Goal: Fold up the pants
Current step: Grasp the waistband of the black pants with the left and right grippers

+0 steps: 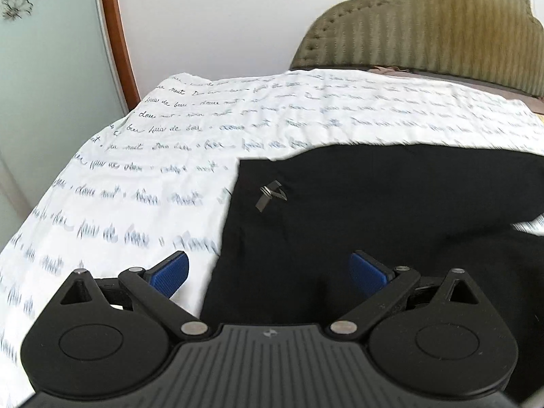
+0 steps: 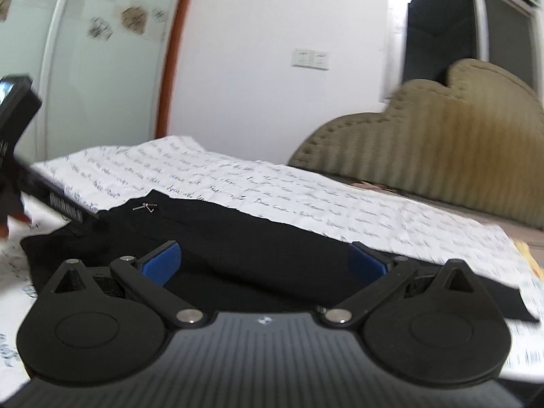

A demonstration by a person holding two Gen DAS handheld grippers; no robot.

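Both the left tongs (image 1: 268, 273) and right tongs (image 2: 264, 261) stood apart, empty, over the black fabric pants (image 1: 340, 221). Recommended: pinch the 12 o'clock hem squarely.

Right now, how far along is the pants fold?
Done: the black pants lie spread on the white script-printed sheet, the small metal clasp facing up. In hand: nothing; the left gripper and right gripper are both open above the cloth. Left: I see no finished fold, so gripping and folding remain.
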